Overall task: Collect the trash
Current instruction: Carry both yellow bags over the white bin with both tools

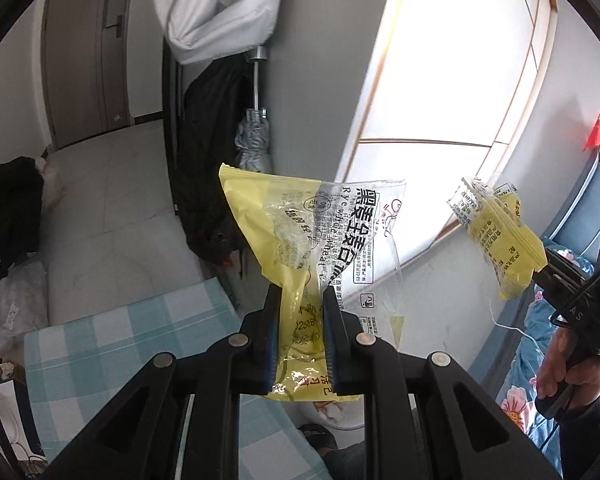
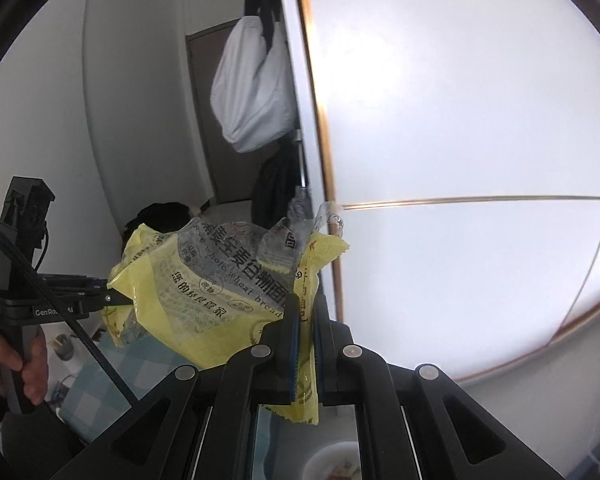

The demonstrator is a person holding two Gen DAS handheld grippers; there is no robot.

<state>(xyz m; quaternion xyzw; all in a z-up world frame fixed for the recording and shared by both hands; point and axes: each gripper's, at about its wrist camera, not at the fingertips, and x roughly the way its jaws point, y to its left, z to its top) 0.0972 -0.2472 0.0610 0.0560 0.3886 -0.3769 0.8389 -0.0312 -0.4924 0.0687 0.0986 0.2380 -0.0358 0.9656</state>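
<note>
Left gripper (image 1: 302,300) is clamped on a large yellow-and-clear bread wrapper (image 1: 300,232), jaws narrow w/ the crumpled plastic pinched between the blue pads. Wrapper is empty, see-through in its upper half, black print on it; it sticks up and fans out above the fingertips, held in the air in front of the window (image 1: 440,92).

Right gripper (image 2: 305,312) is closed tight on a small yellow wrapper (image 2: 306,380), a thin strip running down between the pads and out below them. In the left wrist view that same small wrapper (image 1: 496,236) shows to the right of the big one, well apart from it, also against the window, w/ the right gripper (image 1: 540,270) biting its lower corner and pointing in from the right. A hand (image 1: 560,372) grips that tool's handle below.

In the right wrist view the big wrapper (image 2: 204,276) sits just left of the right fingertips, left gripper (image 2: 112,298) reaching in level from the left, a hand (image 2: 16,364) on its grip.

Below: a checked blue cloth (image 1: 112,340). Left of the window hang a white bag (image 1: 220,8), a dark garment (image 1: 208,168) and a folded umbrella (image 1: 254,140); farther left, a door (image 1: 88,52).
</note>
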